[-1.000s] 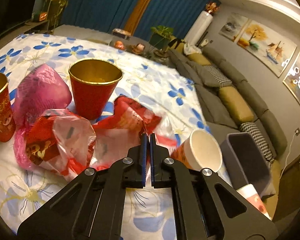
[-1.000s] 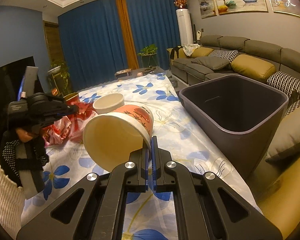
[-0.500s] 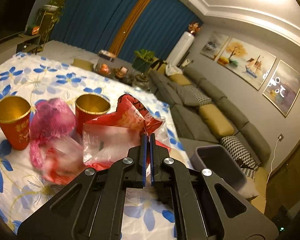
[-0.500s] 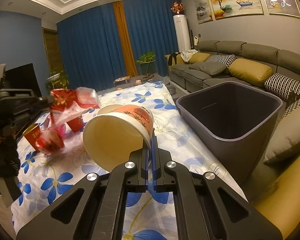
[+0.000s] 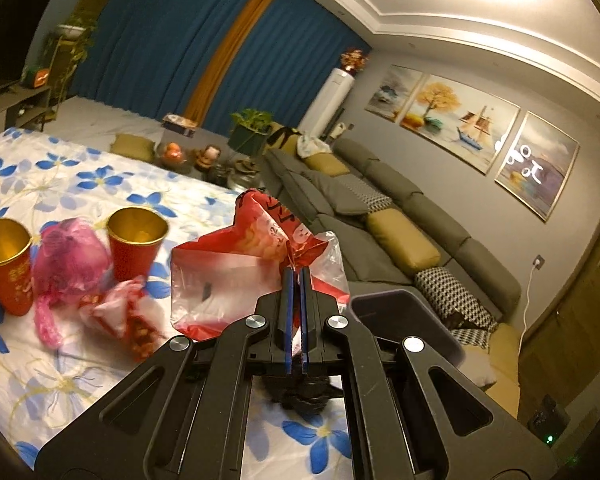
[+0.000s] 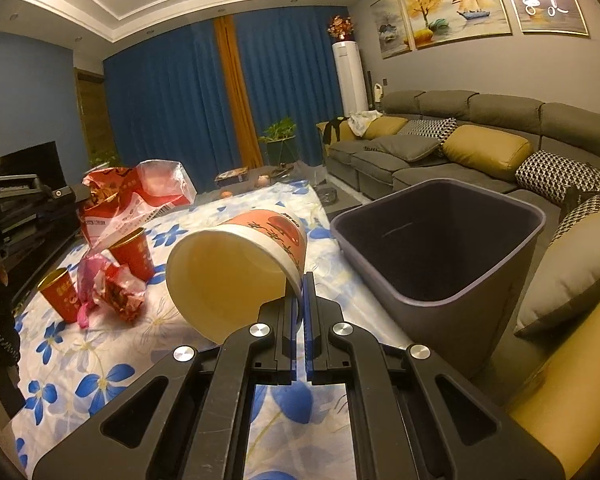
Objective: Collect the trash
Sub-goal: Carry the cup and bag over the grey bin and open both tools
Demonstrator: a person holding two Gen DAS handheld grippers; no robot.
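Trash is held in both grippers: a crinkled red-and-clear plastic bag [image 5: 256, 264] is pinched at the left gripper [image 5: 296, 276], a round paper cup [image 6: 236, 264] by its rim in the right gripper [image 6: 302, 280], beside a dark square bin [image 6: 440, 240].

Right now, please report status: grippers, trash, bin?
Left gripper shut on red snack bag, lifted. Right gripper shut on paper bowl rim. Bin open, nothing blocking.
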